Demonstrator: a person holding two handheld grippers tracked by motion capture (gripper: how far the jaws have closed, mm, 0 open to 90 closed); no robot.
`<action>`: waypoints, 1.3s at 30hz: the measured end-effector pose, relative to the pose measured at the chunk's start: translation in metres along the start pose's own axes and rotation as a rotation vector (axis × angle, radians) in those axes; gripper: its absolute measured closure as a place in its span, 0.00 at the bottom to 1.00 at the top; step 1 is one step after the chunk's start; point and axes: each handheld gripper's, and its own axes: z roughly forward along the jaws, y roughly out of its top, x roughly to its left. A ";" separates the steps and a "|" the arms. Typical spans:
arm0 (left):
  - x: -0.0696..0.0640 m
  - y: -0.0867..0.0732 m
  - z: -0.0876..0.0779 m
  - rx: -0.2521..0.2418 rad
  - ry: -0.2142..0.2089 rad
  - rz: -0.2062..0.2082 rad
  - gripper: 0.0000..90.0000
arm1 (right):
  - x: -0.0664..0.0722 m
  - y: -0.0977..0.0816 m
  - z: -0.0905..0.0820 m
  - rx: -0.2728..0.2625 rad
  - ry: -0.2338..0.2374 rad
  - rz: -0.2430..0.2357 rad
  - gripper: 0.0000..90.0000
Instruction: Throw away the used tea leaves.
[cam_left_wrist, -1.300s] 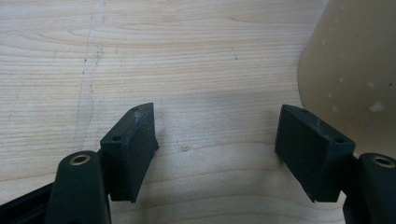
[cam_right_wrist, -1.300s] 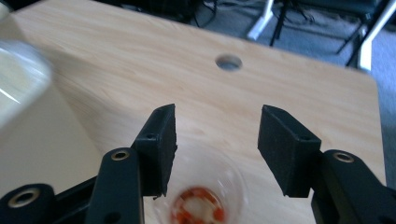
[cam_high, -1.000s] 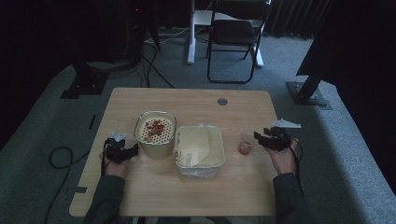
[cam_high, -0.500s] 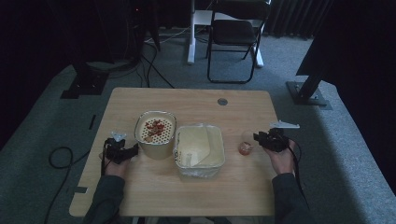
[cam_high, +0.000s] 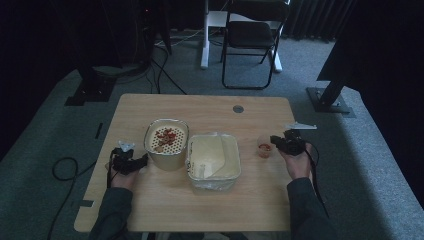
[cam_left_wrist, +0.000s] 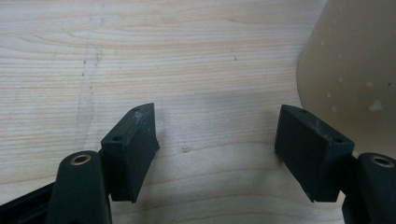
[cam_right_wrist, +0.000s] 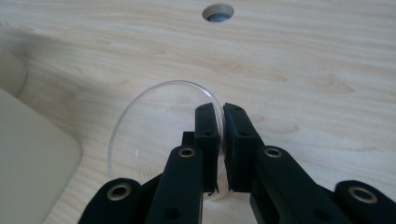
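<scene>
- The left gripper (cam_high: 131, 162) rests near the tabletop's (cam_high: 210, 210) left edge, jaws apart with bare wood between them, just beside the round metal tin (cam_high: 166, 142) of red pieces.
- A cream lidded container (cam_high: 213, 161) sits mid-table, touching the tin.
- The small clear cup (cam_high: 265, 148) stands toward the right edge, some red inside.
- The right gripper (cam_right_wrist: 222, 140) has just been closing and now pinches the cup's rim, one jaw inside, one outside.

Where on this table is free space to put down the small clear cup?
Bare wood lies along the far edge near the round cable hole, and along the near edge below the clear lidded plastic box. The middle is crowded: the perforated metal pot touches that box.
</scene>
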 end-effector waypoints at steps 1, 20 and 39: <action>0.000 0.000 0.000 0.000 0.000 0.000 0.33 | 0.000 0.000 0.000 0.000 0.000 0.000 0.95; 0.010 0.044 -0.041 -0.177 0.014 0.014 0.33 | 0.023 0.079 -0.011 -0.090 0.023 -0.034 0.95; -0.030 0.117 -0.064 -0.358 -0.173 0.175 0.26 | 0.094 0.172 0.011 -0.082 0.186 -0.066 0.96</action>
